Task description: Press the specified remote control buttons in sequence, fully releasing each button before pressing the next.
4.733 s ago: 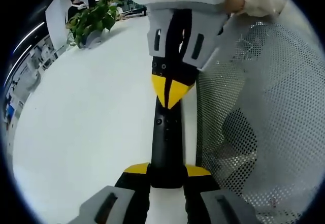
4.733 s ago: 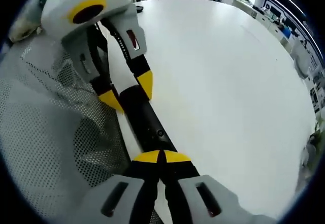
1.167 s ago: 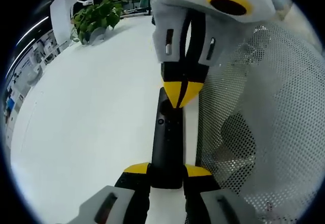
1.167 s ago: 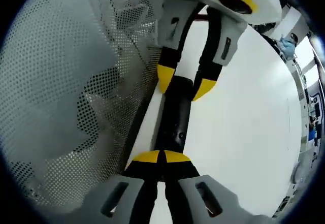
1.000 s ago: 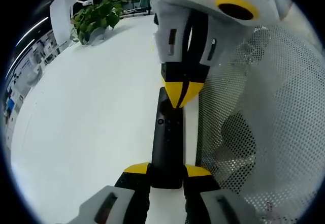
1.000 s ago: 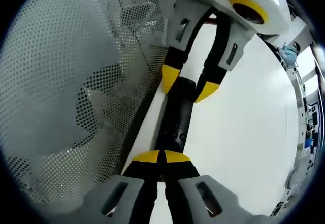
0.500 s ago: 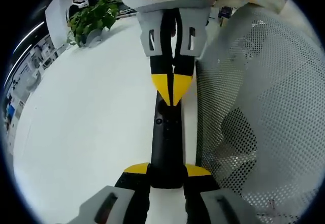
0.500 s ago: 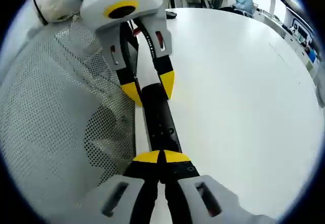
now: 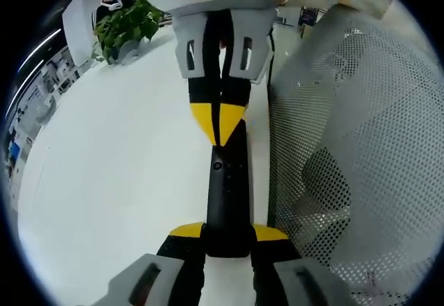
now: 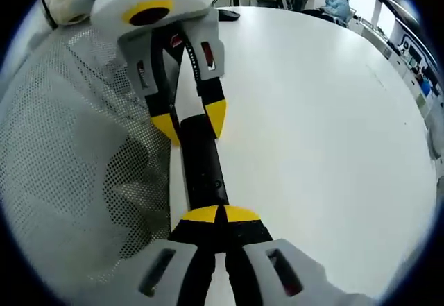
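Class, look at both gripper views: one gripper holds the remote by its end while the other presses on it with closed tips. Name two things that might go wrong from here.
1. The left gripper clamps only the near end of the remote, so the right gripper's push farther along could lever it loose.
2. The right gripper's closed yellow tips cover the spot they press, so they might catch a neighbouring button.

Loads of open white table point(image 9: 111, 181) on one side of the remote point(image 9: 226, 195); the dotted mesh fabric point(image 9: 354, 160) crowds right against its other side.
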`<state>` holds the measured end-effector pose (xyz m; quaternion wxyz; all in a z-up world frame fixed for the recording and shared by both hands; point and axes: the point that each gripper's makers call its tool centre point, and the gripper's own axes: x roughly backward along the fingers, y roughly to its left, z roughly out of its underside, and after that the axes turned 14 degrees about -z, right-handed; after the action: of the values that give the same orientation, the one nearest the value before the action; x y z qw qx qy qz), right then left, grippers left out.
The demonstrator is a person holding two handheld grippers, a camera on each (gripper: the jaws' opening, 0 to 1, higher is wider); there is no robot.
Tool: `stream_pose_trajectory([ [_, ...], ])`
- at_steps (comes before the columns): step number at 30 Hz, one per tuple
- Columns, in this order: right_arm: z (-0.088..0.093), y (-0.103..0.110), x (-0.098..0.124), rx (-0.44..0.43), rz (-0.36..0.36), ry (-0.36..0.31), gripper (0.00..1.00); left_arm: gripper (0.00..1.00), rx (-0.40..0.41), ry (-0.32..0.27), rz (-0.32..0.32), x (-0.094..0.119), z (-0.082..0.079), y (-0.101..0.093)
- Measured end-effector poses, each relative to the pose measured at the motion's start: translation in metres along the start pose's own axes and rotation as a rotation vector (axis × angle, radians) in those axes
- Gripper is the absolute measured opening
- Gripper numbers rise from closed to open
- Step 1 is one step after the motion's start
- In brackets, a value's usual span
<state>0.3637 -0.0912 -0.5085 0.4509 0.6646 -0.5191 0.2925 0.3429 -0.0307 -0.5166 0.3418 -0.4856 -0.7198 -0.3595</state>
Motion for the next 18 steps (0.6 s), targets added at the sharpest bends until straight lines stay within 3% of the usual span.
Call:
stream_pose_trajectory([
  [4, -0.0002, -0.0012, -0.0013, 0.033, -0.006, 0.053, 0.00, 0.25, 0.001, 0.000, -0.001, -0.0003, 0.0000, 0.0003],
  [9, 0.0014, -0.0023, -0.0010, -0.046, -0.053, 0.053, 0.00, 0.25, 0.000, 0.000, -0.002, -0.0003, -0.0001, 0.0003],
  [18, 0.0019, -0.0022, -0.0023, -0.046, -0.079, 0.119, 0.00, 0.25, 0.000, 0.001, -0.003, -0.0008, 0.0000, 0.0006],
])
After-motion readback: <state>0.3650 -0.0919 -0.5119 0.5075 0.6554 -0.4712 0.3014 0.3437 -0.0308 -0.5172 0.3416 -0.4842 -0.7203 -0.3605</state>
